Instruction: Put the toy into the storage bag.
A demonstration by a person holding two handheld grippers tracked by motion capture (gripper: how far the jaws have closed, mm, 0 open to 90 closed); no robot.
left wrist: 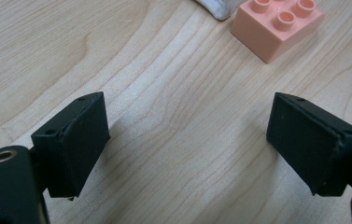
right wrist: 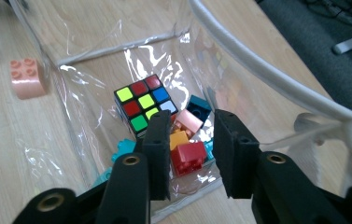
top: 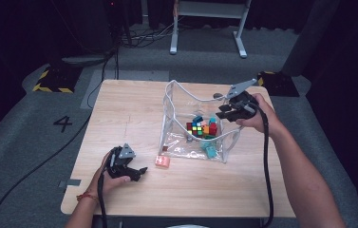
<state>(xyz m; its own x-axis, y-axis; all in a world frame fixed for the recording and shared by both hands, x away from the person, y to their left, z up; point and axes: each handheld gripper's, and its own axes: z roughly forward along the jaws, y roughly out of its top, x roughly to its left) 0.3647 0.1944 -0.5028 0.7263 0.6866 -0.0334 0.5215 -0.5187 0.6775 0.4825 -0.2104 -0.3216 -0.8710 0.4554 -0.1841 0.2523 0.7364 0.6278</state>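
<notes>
Fingers of the left gripper stand spread wide just above the table, with nothing between them. Ahead of them and to their right lies the pink brick, on the bare wood just outside the near corner of the clear bag. Inside the bag rest a colour cube and a heap of small bricks.

At the bag's far right rim, the right gripper has its jaws drawn close together, looking down over the heap. Whether they pinch the clear film cannot be told.

The brick appears to be the next piece to go into the bag, and several things could spoil that. Approached off-centre, a jaw could nudge the brick away or shove it against the bag wall. A grip across the smooth sides may slip, or turn the brick. Should the right gripper tug or let the rim sag, the soft mouth could fold shut, and the brick would land outside.
</notes>
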